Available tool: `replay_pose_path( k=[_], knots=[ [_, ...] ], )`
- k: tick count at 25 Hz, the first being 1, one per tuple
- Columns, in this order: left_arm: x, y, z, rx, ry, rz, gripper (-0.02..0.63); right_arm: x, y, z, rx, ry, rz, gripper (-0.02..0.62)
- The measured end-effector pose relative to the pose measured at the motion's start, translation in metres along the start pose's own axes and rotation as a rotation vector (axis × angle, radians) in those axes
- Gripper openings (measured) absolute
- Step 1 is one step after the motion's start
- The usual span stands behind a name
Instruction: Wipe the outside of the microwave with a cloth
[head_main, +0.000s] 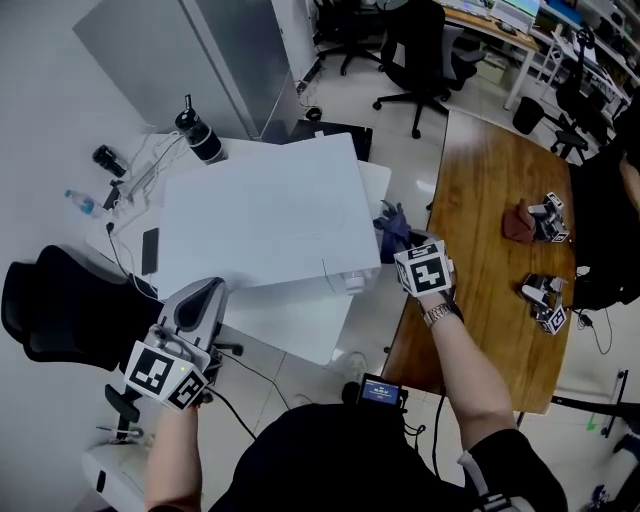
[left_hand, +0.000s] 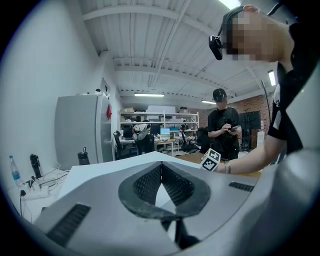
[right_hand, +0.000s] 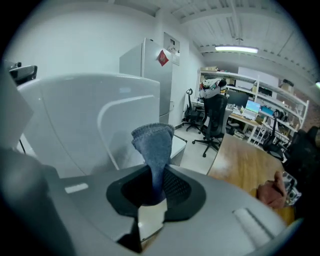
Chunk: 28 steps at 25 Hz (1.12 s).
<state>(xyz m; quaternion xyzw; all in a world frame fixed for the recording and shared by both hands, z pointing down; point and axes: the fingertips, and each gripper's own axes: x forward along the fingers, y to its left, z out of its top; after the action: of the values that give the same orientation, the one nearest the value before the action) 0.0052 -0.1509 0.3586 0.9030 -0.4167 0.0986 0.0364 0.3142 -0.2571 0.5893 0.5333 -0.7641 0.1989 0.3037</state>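
Right gripper (right_hand: 153, 190) — clamping cloth (right_hand: 154, 142) (blue).

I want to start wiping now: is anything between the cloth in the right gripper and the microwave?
Nothing visible does. The right gripper holds the blue cloth right next to the white microwave, and no object shows between them.

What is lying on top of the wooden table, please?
A reddish-brown cloth, an idle gripper next to it and a second idle gripper nearer lie on the wooden table; the person's right forearm covers part of its near edge.
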Motion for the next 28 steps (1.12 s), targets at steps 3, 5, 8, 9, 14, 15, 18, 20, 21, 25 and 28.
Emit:
replay_pose_path(
  k=[3, 5, 8, 9, 14, 15, 18, 20, 21, 25, 28],
  knots=[
    [-0.01, -0.001, -0.001, -0.009, -0.028, -0.026, 0.005, -0.027, 0.005, 0.001, -0.007, -0.017, -0.041, 0.054],
    [-0.018, 0.0, -0.001, -0.017, -0.047, -0.042, 0.005, -0.046, 0.009, 0.001, -0.009, -0.024, -0.07, 0.054],
    [-0.033, -0.001, -0.001, -0.024, -0.072, -0.069, 0.005, -0.075, 0.02, -0.002, -0.006, -0.03, -0.108, 0.054],
    [-0.039, -0.001, -0.001, -0.025, -0.079, -0.077, 0.005, -0.084, 0.026, -0.003, -0.005, -0.033, -0.118, 0.054],
    [-0.068, 0.002, -0.002, -0.034, -0.111, -0.111, 0.005, -0.127, 0.062, -0.01, -0.002, -0.059, -0.155, 0.054],
    [-0.074, 0.003, -0.003, -0.034, -0.115, -0.116, 0.005, -0.134, 0.07, -0.011, -0.001, -0.066, -0.16, 0.054],
    [-0.092, 0.006, -0.007, -0.036, -0.124, -0.126, 0.005, -0.153, 0.096, -0.013, -0.002, -0.089, -0.165, 0.054],
    [-0.105, 0.01, -0.01, -0.037, -0.128, -0.126, 0.005, -0.162, 0.117, -0.012, -0.01, -0.103, -0.156, 0.054],
    [-0.111, 0.011, -0.011, -0.037, -0.13, -0.125, 0.005, -0.166, 0.128, -0.012, -0.016, -0.11, -0.148, 0.054],
    [-0.135, 0.016, -0.014, -0.035, -0.136, -0.116, 0.005, -0.176, 0.177, -0.003, -0.051, -0.145, -0.096, 0.054],
    [-0.156, 0.023, -0.016, -0.035, -0.141, -0.095, 0.005, -0.176, 0.218, 0.008, -0.091, -0.169, -0.041, 0.054]
  ],
)
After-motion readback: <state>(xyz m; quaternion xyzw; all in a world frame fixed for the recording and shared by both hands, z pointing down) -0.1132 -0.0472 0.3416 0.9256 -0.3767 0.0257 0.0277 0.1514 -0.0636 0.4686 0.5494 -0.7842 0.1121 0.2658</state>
